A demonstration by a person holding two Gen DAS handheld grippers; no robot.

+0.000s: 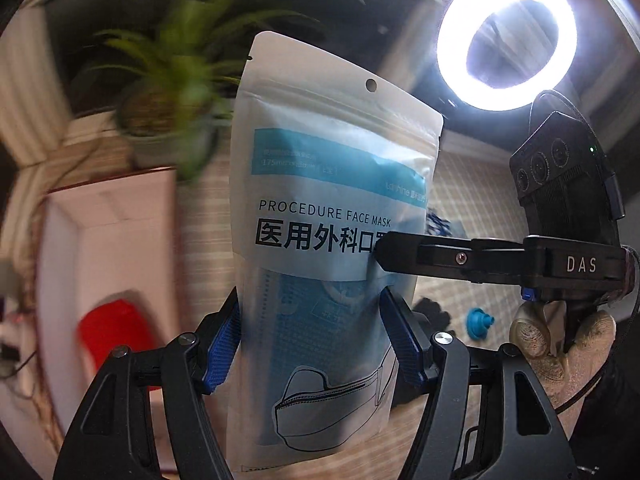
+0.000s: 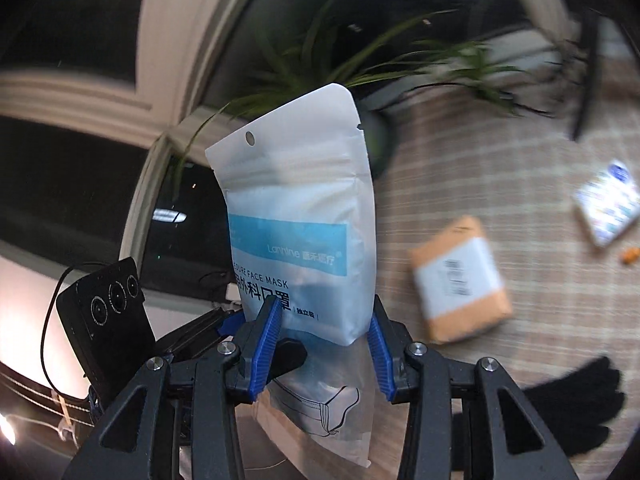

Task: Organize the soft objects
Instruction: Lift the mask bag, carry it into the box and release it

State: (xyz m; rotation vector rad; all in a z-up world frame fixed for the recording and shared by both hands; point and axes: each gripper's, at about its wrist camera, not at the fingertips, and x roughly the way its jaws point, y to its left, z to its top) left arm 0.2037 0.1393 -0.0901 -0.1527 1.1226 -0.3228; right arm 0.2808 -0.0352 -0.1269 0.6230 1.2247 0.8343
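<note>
We hold the face mask pouch [image 1: 320, 216] up in the air, above the checked tablecloth [image 2: 500, 152], both tools on it. The left gripper [image 1: 310, 340] clamps its lower part; the right gripper [image 2: 324, 344] seems closed across its middle, though blur leaves doubt. We are mid-handover or carry. Next, one gripper should release before the pouch is set down.

I am seeing the mask pouch [image 2: 304, 236] filling the gap ahead of both grippers. On the checked cloth [image 2: 520, 160], a brown parcel [image 2: 460, 280], a black glove [image 2: 576, 400] and a small box [image 2: 608, 208] are lying well apart, leaving bare lanes between. A plant [image 2: 372, 68] is blocking the far edge.
</note>
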